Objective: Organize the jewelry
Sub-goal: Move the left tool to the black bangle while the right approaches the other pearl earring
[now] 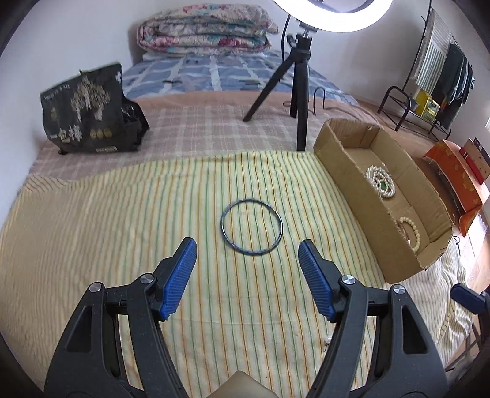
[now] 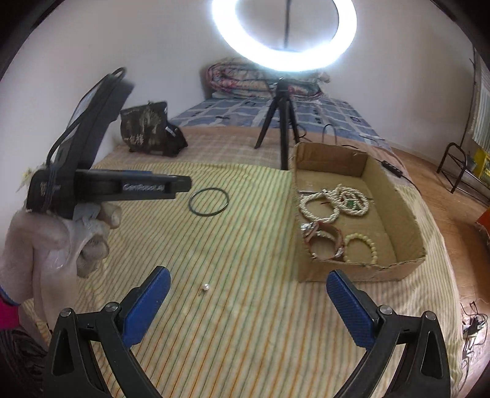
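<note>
A thin dark bangle (image 1: 251,227) lies flat on the striped cloth, just ahead of my open, empty left gripper (image 1: 247,245); it also shows in the right wrist view (image 2: 209,202). A cardboard box (image 2: 298,220) to the right holds pearl necklaces (image 2: 335,200), a brown bracelet (image 2: 324,242) and a cream bead bracelet (image 2: 366,245). A small pearl earring (image 2: 204,287) lies on the cloth ahead of my open, empty right gripper (image 2: 248,277). The left gripper's body (image 2: 122,185) is seen from the side, held by a gloved hand.
A ring light on a black tripod (image 1: 298,79) stands behind the cloth. A dark printed bag (image 1: 88,113) sits at the back left. Folded quilts (image 1: 205,29) lie at the bed's head. An orange box (image 1: 459,180) stands right of the cardboard box (image 1: 343,171).
</note>
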